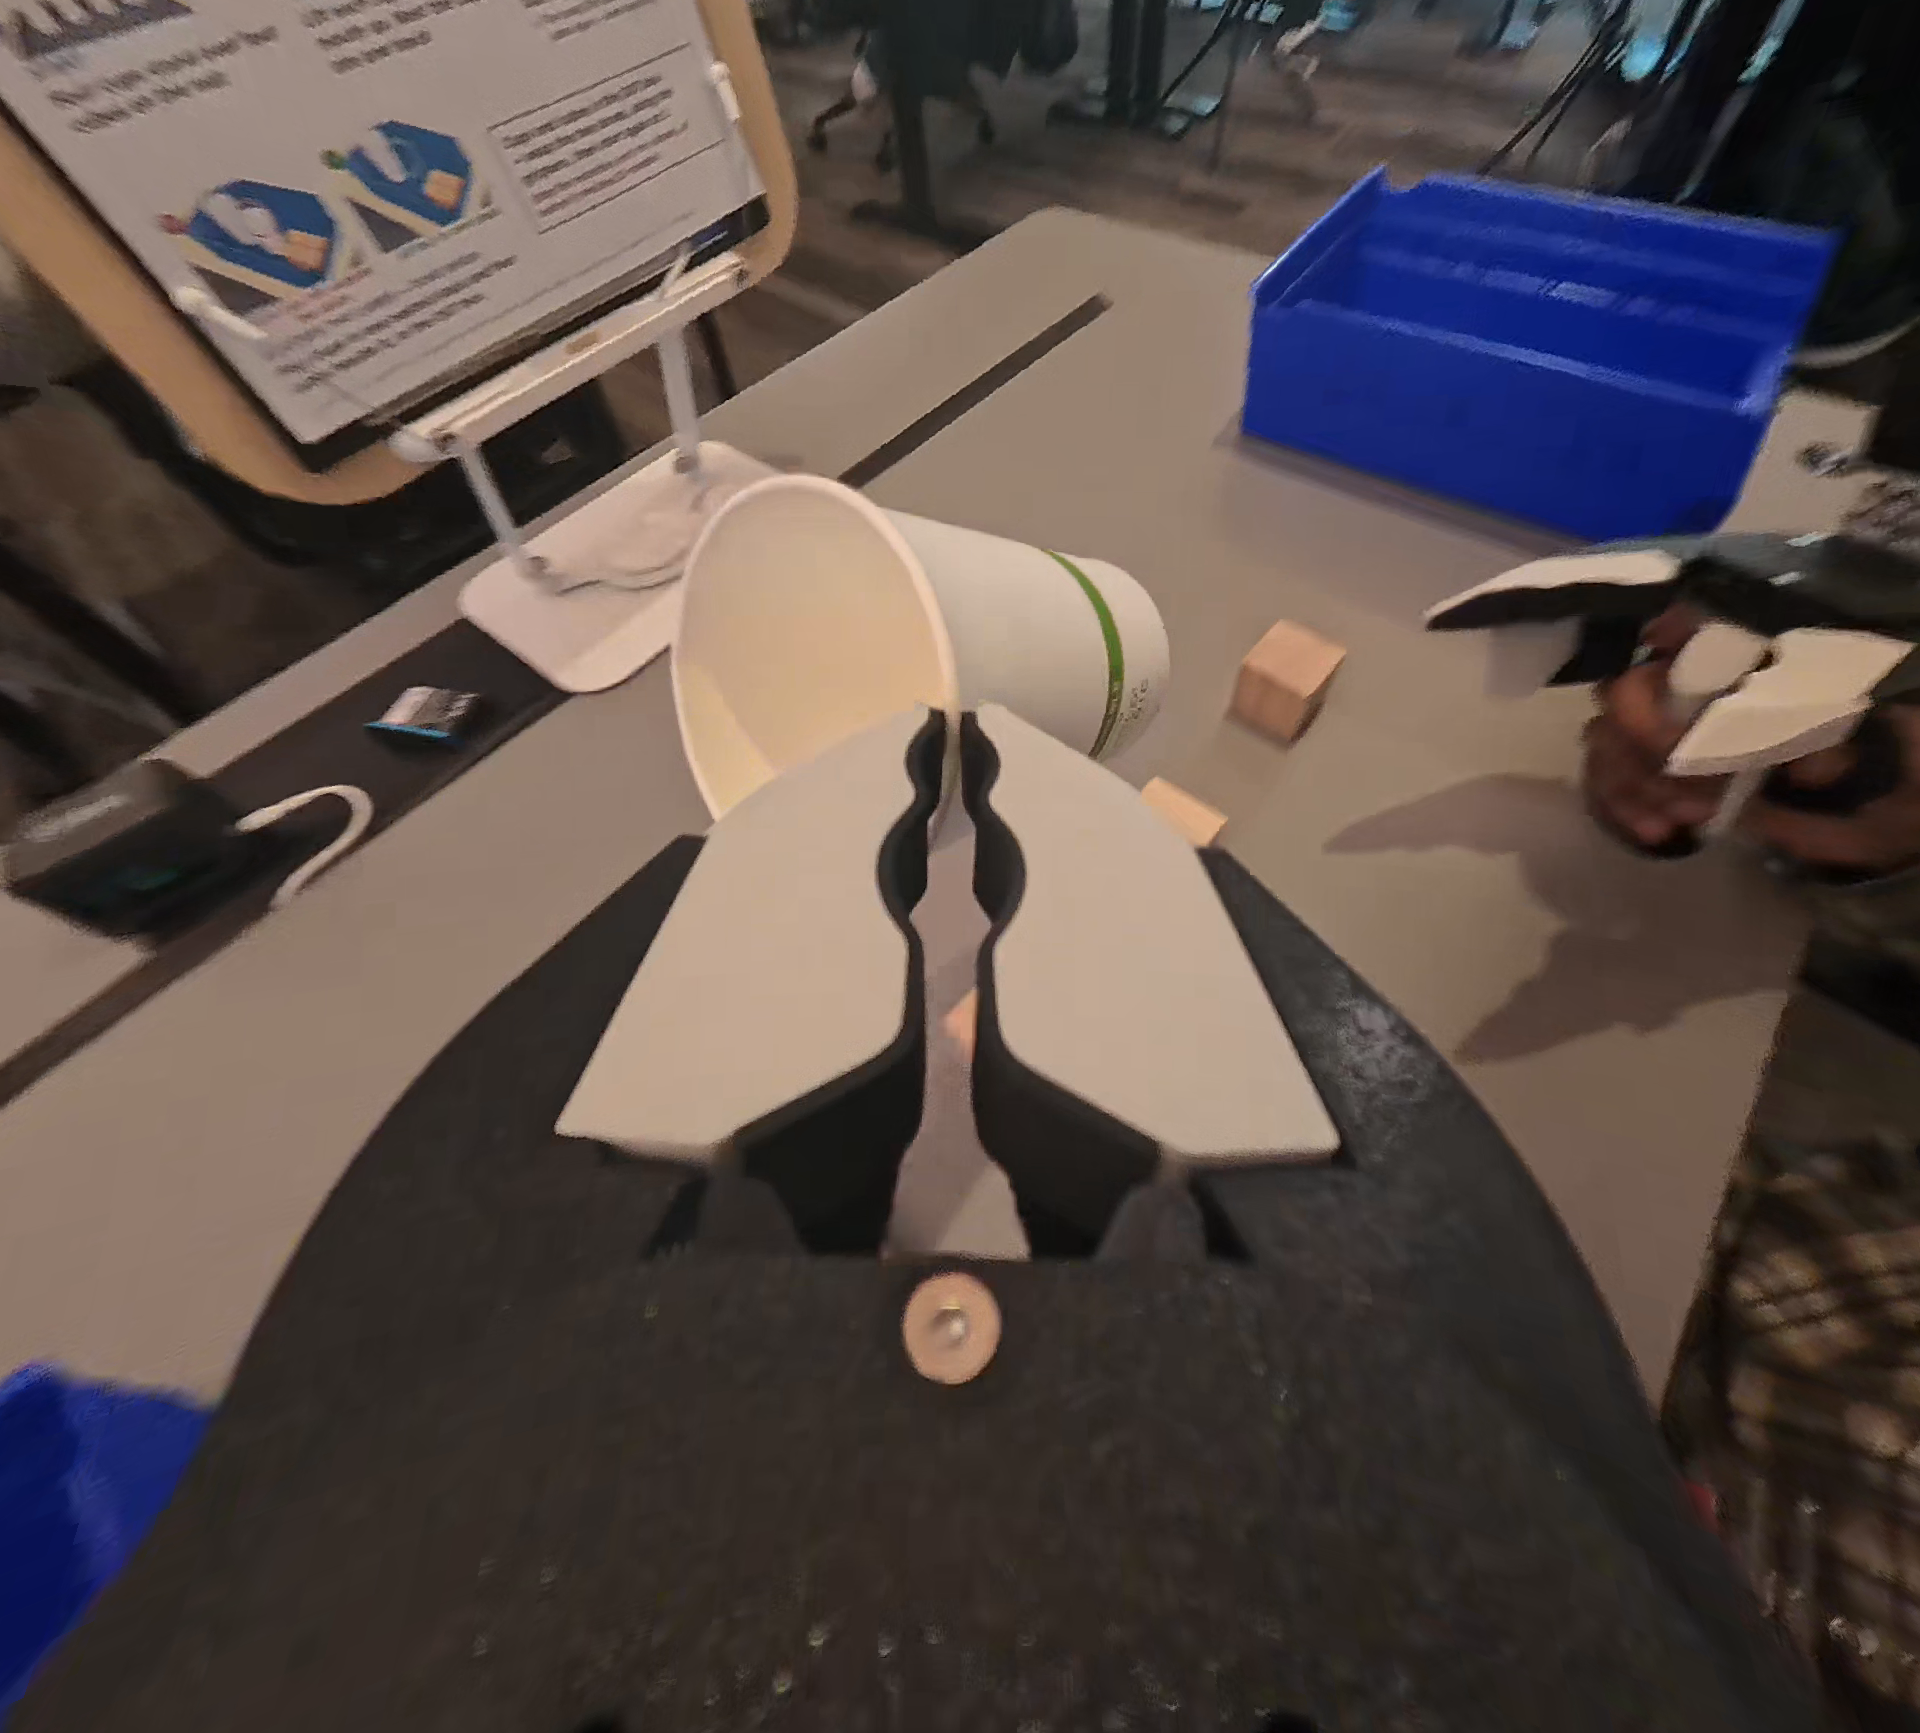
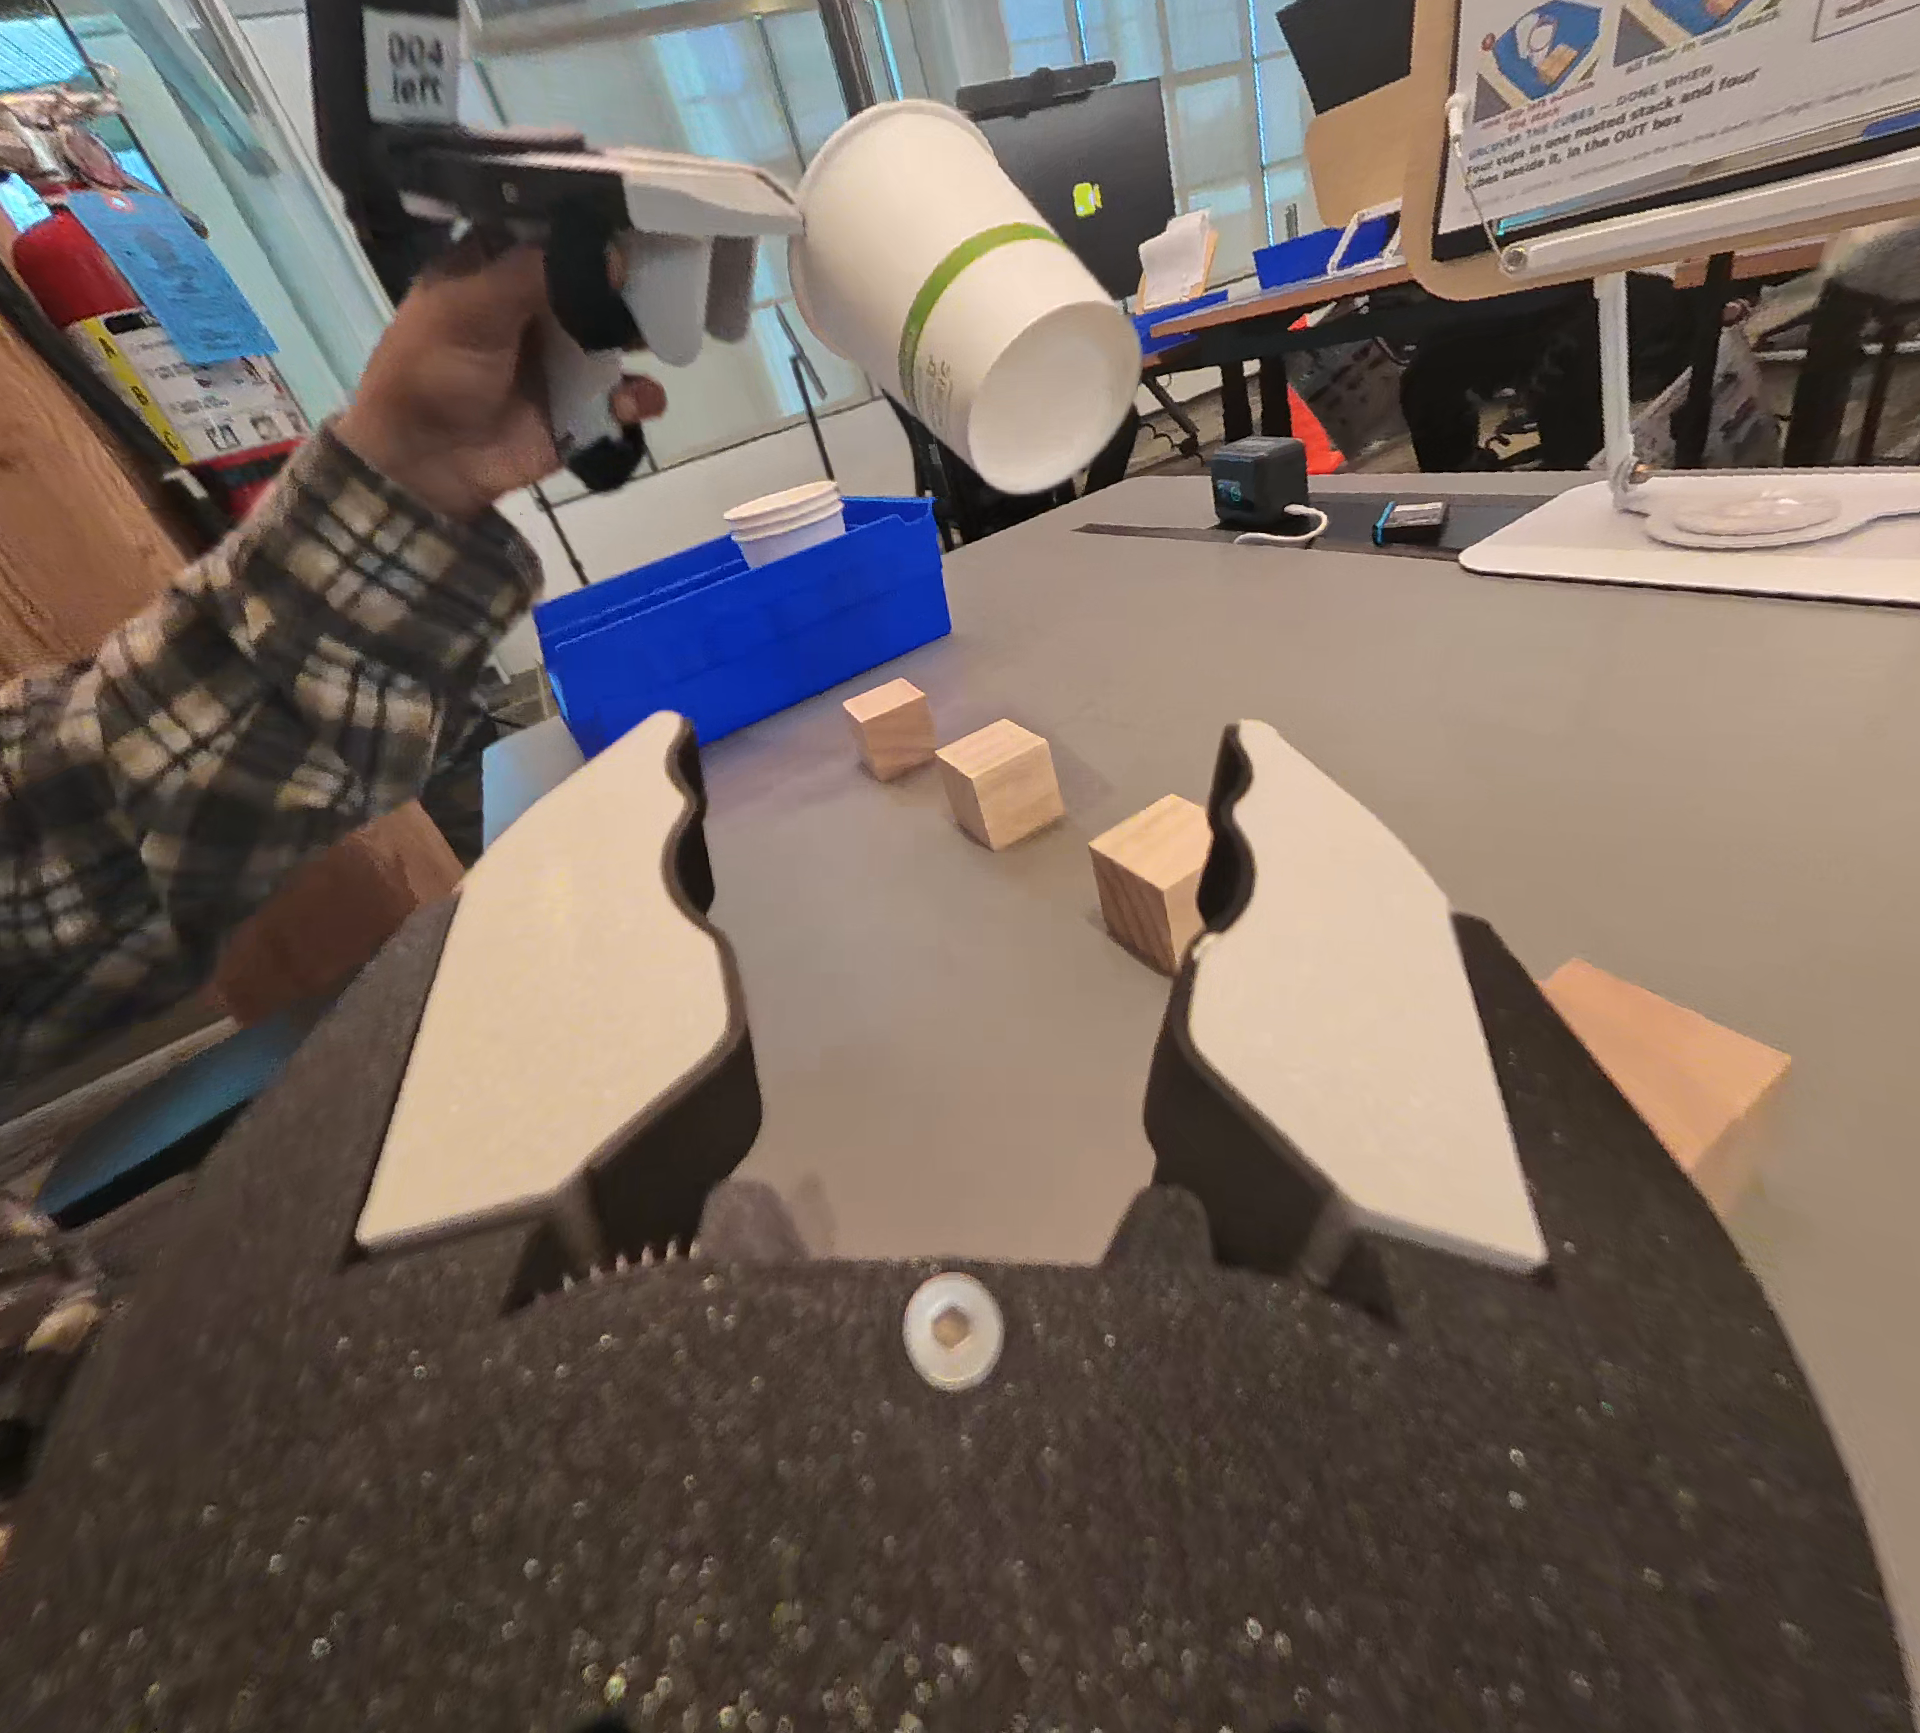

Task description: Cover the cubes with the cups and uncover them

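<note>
My left gripper point(image 1: 953, 727) is shut on the rim of a white paper cup with a green band point(image 1: 831, 644) and holds it tilted in the air above the grey table; the cup also shows in the right wrist view point(image 2: 966, 291). Several bare wooden cubes lie in a row on the table point(image 2: 889, 727), point(image 2: 1000, 781), point(image 2: 1148, 883), point(image 2: 1662, 1070). My right gripper point(image 2: 956, 779) is open and empty, low over the table beside the cubes. It also shows in the left wrist view point(image 1: 1558, 675). One cube point(image 1: 1286, 678) lies between the cup and the right gripper.
A blue bin point(image 2: 748, 634) with a stack of white cups point(image 2: 787, 522) stands at the table's far left. Another blue bin point(image 1: 1507, 353) sits behind the right gripper. An instruction board on a stand point(image 1: 343, 94) and a small black device point(image 2: 1260, 478) are at the back.
</note>
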